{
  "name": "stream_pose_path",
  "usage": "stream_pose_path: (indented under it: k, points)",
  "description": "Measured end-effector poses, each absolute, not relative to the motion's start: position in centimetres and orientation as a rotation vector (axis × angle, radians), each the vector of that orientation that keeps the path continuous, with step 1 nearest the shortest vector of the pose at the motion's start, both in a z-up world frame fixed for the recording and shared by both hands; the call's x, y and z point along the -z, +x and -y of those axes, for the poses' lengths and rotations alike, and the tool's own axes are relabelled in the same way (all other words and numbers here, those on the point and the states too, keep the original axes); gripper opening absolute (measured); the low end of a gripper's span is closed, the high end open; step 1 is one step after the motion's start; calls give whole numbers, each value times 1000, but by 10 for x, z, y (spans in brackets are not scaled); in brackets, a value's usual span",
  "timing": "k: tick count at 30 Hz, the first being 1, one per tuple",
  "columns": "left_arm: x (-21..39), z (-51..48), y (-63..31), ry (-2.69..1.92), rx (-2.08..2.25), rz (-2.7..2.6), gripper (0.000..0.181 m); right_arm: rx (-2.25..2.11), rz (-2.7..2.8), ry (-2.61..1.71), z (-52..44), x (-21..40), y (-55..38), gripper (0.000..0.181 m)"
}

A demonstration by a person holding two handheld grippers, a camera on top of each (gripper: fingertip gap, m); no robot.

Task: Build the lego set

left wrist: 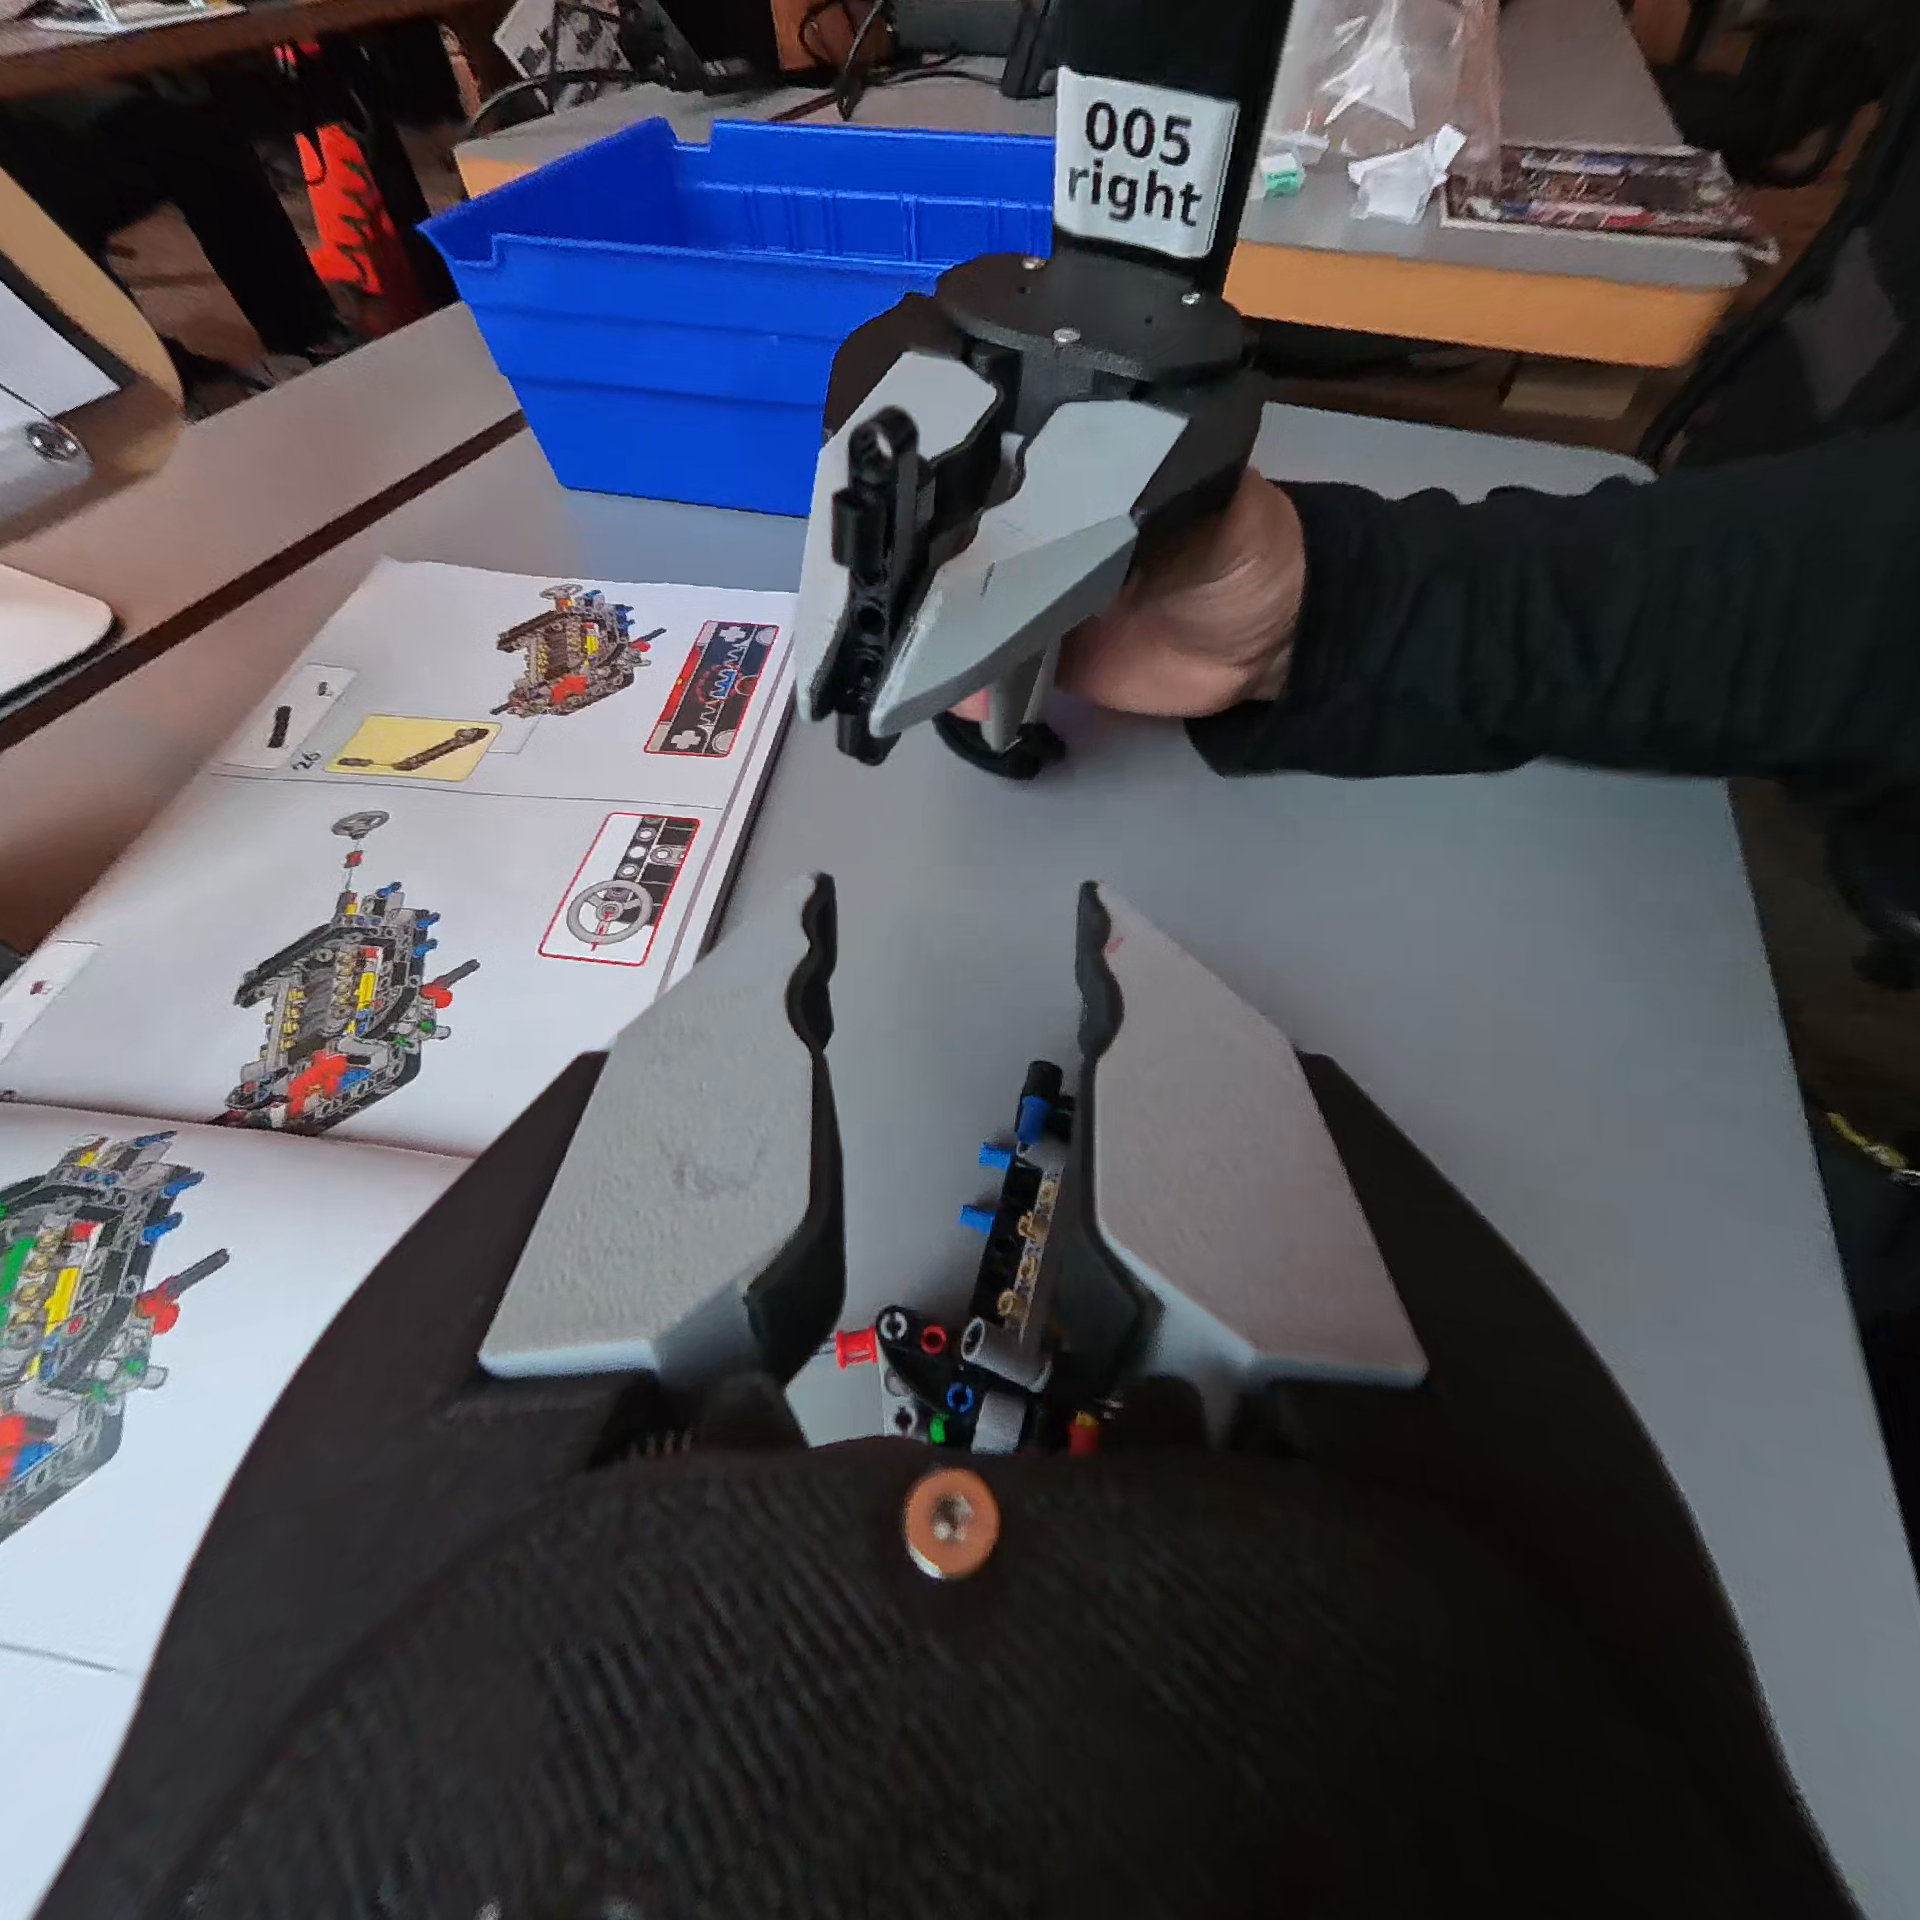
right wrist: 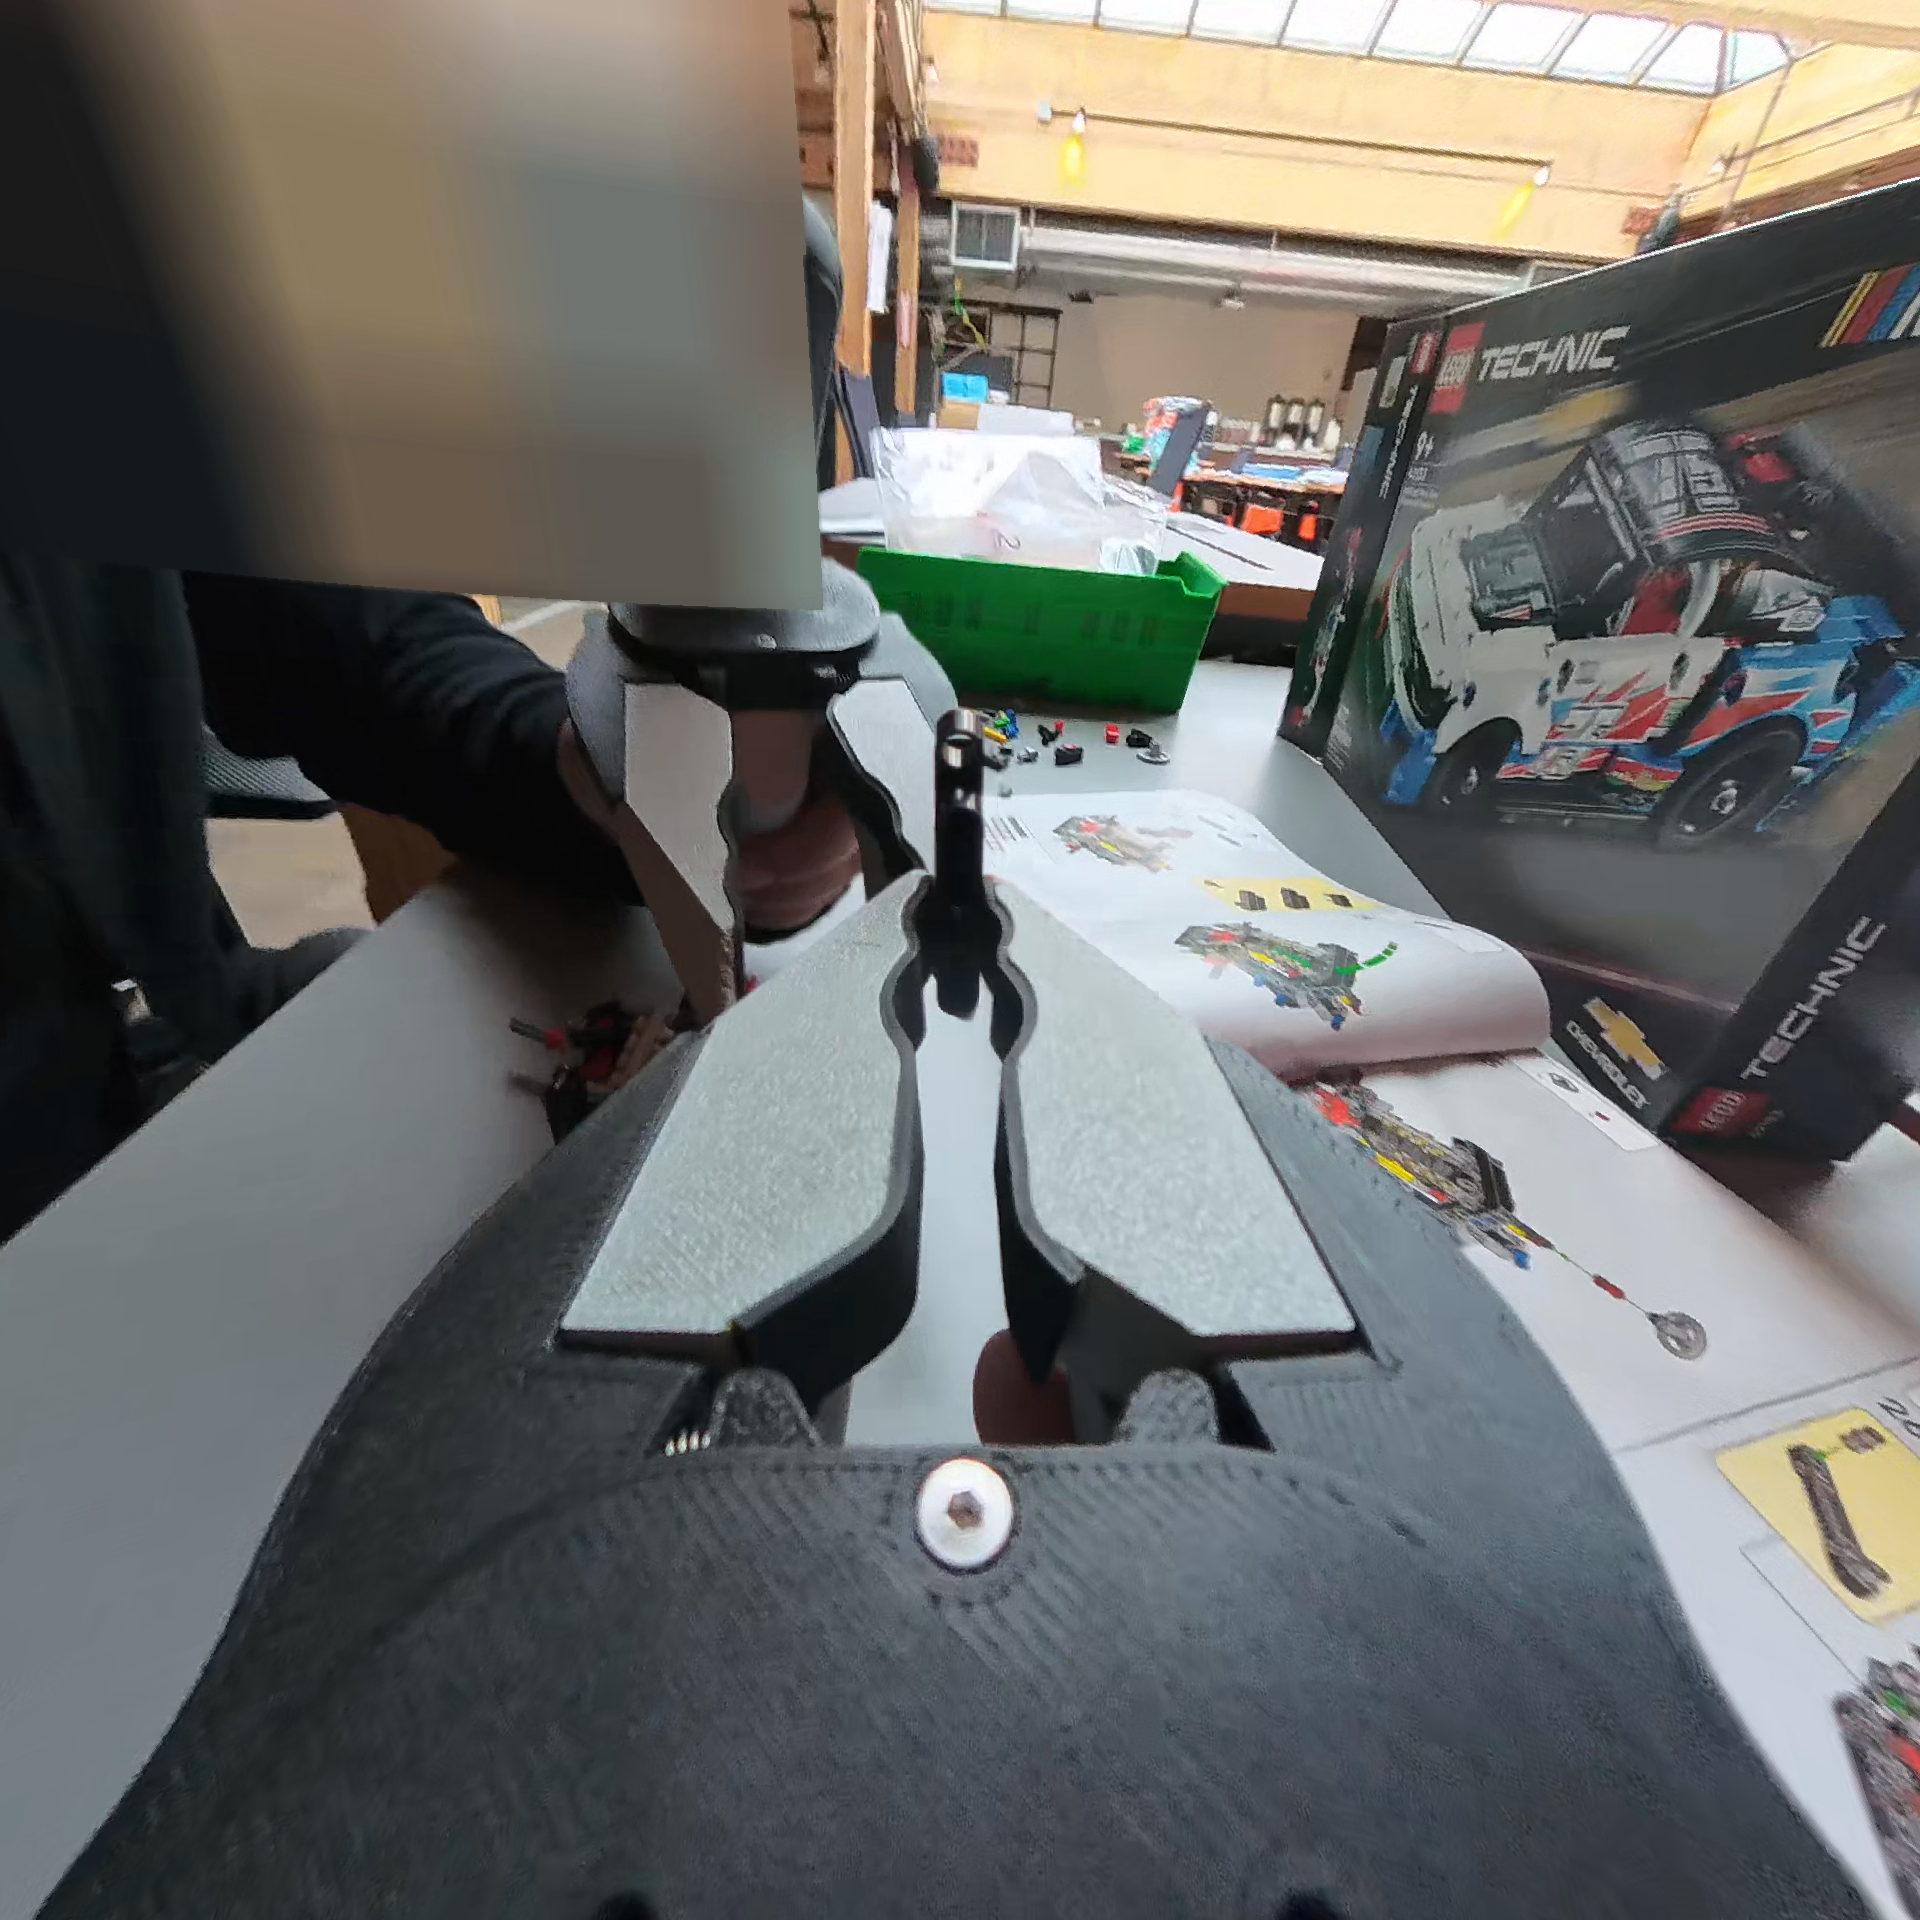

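Note:
My right gripper [right wrist: 956,909] is shut on a long black Technic beam [right wrist: 958,821] and holds it upright above the grey table. In the left wrist view it [left wrist: 868,717] hangs over the table beside the booklet's edge, with the beam [left wrist: 878,561] between its fingers. My left gripper [left wrist: 956,914] is open and points down at the table. The partly built Lego assembly [left wrist: 1023,1247], black with blue, red and tan pins, lies between its fingers, close against the right finger. In the right wrist view the assembly [right wrist: 597,1039] lies on the table by the left gripper's fingers [right wrist: 675,831].
An open instruction booklet [left wrist: 416,883] lies left of the assembly; it also shows in the right wrist view [right wrist: 1247,935]. A blue bin [left wrist: 727,312] stands behind it. A green bin [right wrist: 1039,623], small loose pieces [right wrist: 1060,738] and the set's box [right wrist: 1662,675] stand further along the table. Left tips to right tips: about 4 cm.

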State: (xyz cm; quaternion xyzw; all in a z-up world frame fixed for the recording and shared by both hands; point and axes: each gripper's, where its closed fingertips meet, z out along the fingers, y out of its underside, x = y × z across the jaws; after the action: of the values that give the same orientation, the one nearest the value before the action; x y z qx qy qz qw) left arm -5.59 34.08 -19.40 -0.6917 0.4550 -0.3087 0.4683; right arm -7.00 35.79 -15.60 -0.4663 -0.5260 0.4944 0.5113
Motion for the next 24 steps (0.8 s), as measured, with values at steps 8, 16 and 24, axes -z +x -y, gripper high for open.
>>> stream_pose_path:
  k: [8,16,24]
  points:
    - [193,-353,-72,-1709,789,-1109,41,-1427,1175,-1149,-352,141,-97,4]
    - [163,-341,-76,-1600,1052,-1085,38,-1480,1212,-1288,-341,158,-105,5]
    - [192,-346,-60,-1717,929,-1071,34,-1569,1174,-1157,-335,140,-86,5]
